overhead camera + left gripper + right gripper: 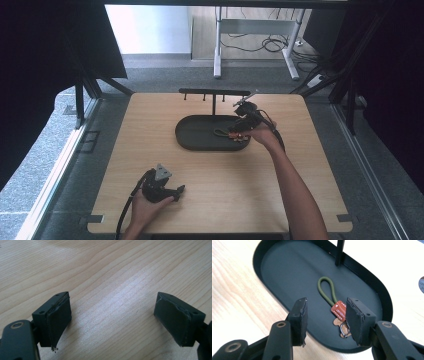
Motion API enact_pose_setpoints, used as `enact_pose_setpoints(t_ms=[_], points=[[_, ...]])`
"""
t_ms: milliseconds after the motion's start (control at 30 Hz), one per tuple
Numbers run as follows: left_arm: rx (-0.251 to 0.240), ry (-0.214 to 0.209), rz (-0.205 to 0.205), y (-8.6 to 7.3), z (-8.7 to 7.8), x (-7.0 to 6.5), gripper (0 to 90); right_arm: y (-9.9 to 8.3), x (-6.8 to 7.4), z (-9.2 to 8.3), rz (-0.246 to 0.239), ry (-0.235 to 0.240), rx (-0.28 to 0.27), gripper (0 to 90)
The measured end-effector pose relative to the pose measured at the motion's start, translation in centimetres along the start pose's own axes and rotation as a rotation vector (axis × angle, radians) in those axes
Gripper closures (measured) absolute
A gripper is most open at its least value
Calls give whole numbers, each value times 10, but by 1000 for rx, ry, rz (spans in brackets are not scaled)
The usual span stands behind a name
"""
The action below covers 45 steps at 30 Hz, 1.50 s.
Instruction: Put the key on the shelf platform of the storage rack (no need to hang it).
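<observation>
A keychain with a green cord loop [327, 291], a brown leather tag [339, 310] and a metal clasp lies flat in a black oval tray [292, 270], close to the tray's near rim. My right gripper [327, 304] hovers just above it with its jaws apart; the tag and clasp sit by the right-hand jaw, and no pad presses on them. In the high view the right gripper [239, 131] is over the tray's [192, 132] right end. My left gripper [179, 191] rests near the table's front edge, open, with bare wood between its jaws [111, 307].
A thin black post rises from the tray's far side and carries a crossbar with hooks [214, 93]. The wooden table [300, 165] ends on all sides at grey carpet, with dark frame bars at left and right. A white desk frame and cables stand beyond.
</observation>
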<state>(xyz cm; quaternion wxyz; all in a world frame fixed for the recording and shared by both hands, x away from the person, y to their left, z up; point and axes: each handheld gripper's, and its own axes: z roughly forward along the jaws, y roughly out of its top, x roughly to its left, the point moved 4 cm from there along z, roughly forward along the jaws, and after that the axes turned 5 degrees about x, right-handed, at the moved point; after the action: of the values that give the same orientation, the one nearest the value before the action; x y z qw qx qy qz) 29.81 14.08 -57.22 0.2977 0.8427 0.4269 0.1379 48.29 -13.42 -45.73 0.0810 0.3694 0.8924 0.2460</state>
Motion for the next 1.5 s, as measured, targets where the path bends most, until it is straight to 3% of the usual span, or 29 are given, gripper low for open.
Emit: enact_pose_setpoints(t_ms=[100,200,500,833,1300,1500], points=[[-5,9,0,0,-1,-1,146,-7,2,-9,-2,12,-27,519],[-24,44,24,2,-8,-4,155,-14,4,-18,-6,20,-48,519],[-45,15,44,9,-32,-8,151,-42,7,-43,-21,26,-101,516],[-57,-23,3,8,-44,-7,152,-86,16,-64,-19,22,-170,475],[-67,-21,15,10,-56,-14,154,-169,27,-60,37,3,-195,419],[-74,-28,17,11,-59,-15,156,-194,31,-51,47,-4,-173,412]])
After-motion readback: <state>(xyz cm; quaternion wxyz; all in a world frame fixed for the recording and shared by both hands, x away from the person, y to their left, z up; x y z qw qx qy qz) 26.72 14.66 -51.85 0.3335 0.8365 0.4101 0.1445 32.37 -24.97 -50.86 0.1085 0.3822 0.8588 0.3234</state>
